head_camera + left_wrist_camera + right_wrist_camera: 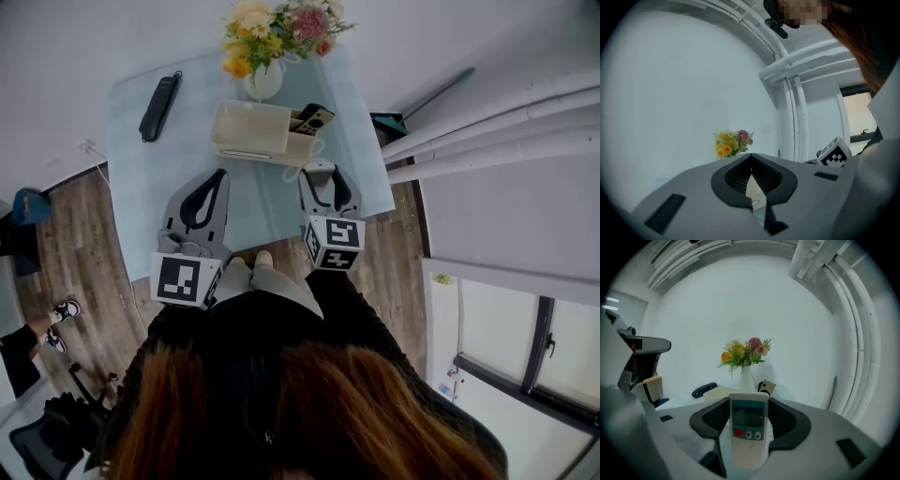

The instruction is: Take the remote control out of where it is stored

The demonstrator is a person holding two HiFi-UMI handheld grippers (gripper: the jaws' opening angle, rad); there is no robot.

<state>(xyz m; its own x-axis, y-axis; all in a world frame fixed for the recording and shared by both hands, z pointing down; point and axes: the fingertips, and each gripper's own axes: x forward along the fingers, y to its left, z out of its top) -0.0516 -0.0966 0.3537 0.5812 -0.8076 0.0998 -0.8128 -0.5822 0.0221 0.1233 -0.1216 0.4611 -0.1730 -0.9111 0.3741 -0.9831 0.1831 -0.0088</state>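
A white remote control with a small screen (748,427) stands upright between the jaws of my right gripper (749,404), which is shut on it. In the head view that gripper (324,180) holds the remote (317,169) just in front of the cream storage box (248,131). Another remote (312,120) leans in the box's right end. My left gripper (221,174) hovers over the table left of the box. Its tips meet and nothing is between them (750,157).
A black remote (159,105) lies on the pale blue table (141,187) at the far left. A white vase of flowers (265,80) stands behind the box. White pipes (487,122) run along the right wall. Wooden floor surrounds the table.
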